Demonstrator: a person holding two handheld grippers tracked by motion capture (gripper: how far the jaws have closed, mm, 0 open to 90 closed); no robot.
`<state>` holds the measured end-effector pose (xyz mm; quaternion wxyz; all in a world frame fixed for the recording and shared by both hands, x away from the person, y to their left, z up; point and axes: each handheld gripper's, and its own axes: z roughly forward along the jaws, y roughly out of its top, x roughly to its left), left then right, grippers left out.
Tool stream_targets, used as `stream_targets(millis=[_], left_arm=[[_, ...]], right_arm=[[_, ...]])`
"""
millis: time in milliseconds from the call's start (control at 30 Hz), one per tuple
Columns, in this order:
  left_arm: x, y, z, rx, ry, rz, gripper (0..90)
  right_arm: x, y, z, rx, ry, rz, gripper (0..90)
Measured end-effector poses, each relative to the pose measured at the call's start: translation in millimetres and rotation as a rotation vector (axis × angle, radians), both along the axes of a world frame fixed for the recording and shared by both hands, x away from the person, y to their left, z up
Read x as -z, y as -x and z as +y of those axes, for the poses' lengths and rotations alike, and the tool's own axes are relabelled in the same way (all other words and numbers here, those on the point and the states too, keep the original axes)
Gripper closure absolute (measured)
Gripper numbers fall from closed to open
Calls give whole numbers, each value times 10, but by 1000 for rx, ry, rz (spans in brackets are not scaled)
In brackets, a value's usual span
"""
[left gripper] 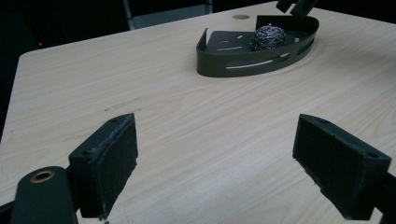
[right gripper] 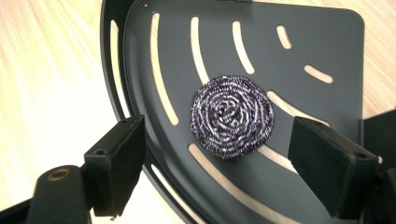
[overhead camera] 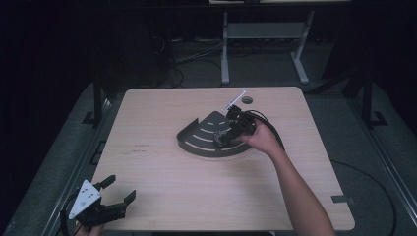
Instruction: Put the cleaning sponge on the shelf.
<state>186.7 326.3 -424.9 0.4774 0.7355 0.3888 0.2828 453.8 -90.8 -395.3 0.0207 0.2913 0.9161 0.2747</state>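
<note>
A dark fan-shaped slotted tray (overhead camera: 199,137) (left gripper: 233,58) (right gripper: 317,42) lies in the middle of the wooden table. A round steel-wool scourer (right gripper: 232,116) (left gripper: 269,37) rests on the tray floor. My right gripper (overhead camera: 227,132) (right gripper: 219,163) hovers just above the scourer, open, its pads on either side of it and apart from it. My left gripper (overhead camera: 120,191) (left gripper: 215,163) stands open at the table's near left corner, nothing between its pads, pointing across the table toward the tray.
The light wood table (overhead camera: 162,177) has a round cable hole (overhead camera: 246,100) near its far edge. A white table frame (overhead camera: 265,34) stands on the floor behind. Cables trail from the right gripper across the table.
</note>
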Motion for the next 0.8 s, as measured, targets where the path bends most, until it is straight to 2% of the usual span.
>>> stream_targets(millis=[800], left_arm=[[3,0,5,-5,-5,2,133]], right_arm=[[-103,268,-293,-9,-20,6,187]])
